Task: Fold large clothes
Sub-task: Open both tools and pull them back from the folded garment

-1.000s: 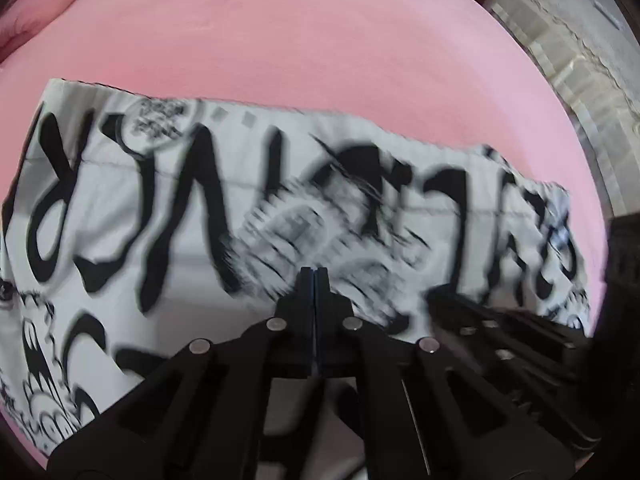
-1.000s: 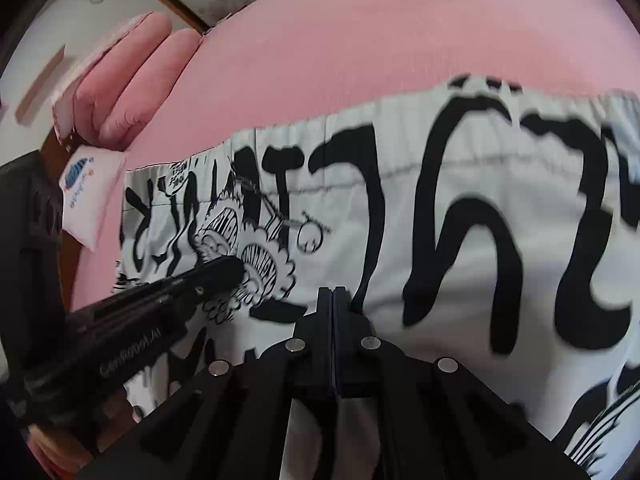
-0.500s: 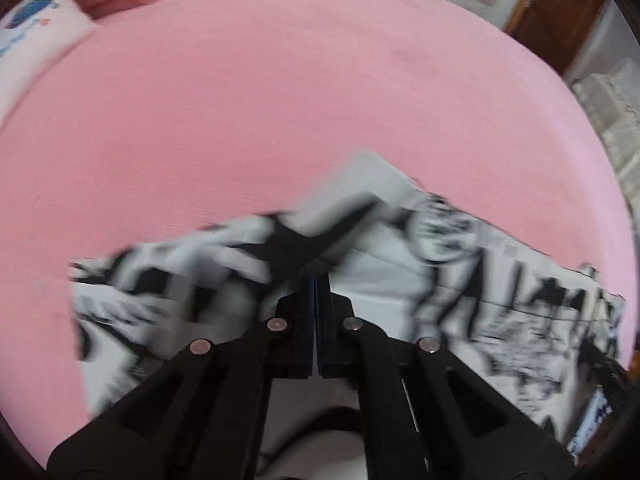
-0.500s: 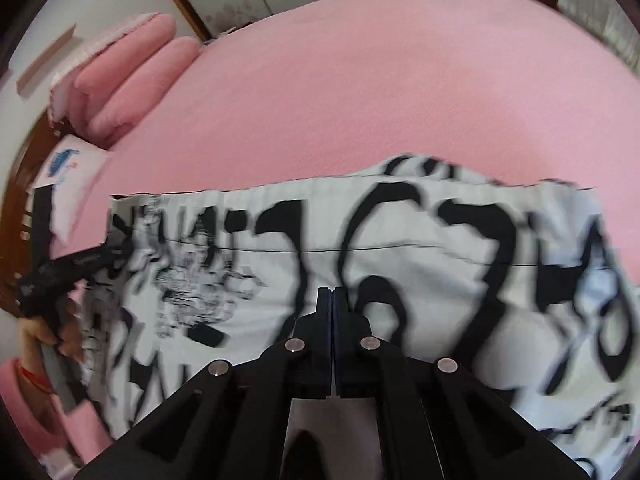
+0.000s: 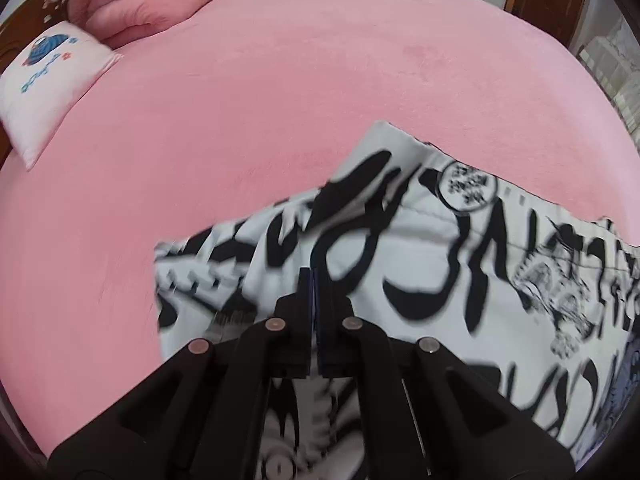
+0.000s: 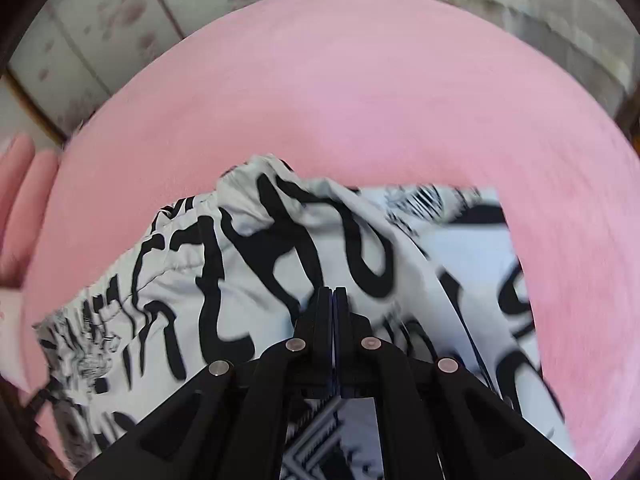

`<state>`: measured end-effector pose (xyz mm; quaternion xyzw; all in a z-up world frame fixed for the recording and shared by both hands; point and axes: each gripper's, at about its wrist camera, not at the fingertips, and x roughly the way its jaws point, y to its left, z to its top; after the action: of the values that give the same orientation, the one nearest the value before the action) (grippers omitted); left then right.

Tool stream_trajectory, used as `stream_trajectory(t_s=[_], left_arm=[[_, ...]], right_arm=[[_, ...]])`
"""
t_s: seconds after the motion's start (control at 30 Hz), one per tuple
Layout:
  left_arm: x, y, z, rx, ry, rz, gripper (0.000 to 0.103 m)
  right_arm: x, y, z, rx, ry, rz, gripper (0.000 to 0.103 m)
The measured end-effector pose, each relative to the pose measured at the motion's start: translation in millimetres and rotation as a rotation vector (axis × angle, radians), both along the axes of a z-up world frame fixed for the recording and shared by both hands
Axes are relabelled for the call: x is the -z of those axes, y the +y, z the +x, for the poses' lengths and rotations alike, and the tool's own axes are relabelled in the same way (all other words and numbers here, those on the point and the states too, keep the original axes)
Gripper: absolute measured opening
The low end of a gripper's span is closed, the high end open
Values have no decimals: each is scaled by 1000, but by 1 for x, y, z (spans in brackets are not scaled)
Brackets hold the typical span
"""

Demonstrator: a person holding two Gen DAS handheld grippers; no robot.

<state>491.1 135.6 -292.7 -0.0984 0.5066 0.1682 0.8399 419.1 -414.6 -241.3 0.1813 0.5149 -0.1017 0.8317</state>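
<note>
Pink bed (image 5: pixel 280 120) fills both views. White garment with black print (image 5: pixel 460 280) lies on it, spread from 9 to 3 o'clock in the lower half of the left view; bunched, one edge lifted in a fold toward 12 in the right view (image 6: pixel 260 248). Pink pillows (image 5: pixel 152 4) at 11, small white cushion (image 5: pixel 48 80) at 10. Left gripper (image 5: pixel 314 276) jaws clenched, cloth pinched between them. Right gripper (image 6: pixel 333 296) jaws clenched on the garment too.
</note>
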Motion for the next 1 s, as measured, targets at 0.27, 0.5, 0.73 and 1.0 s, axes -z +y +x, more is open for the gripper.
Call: stream_trajectory(t_s=[0.27,0.5,0.73,1.0], left_arm=[[-35,-11,-104,-98,46,-110,2],[-51,-53,-176,-33,124,-174,5],[-71,-94,-204,103,154,-172,51],[-102,-128,-213,254,199,-171,68]], right_arm=[[-10,19,-84,-60,54,51,16],[-10,73,-160,-130,123,86,41],[-35,126,-187,-247,138,36,99],[-86,146,-185,-378,115,-61,103]])
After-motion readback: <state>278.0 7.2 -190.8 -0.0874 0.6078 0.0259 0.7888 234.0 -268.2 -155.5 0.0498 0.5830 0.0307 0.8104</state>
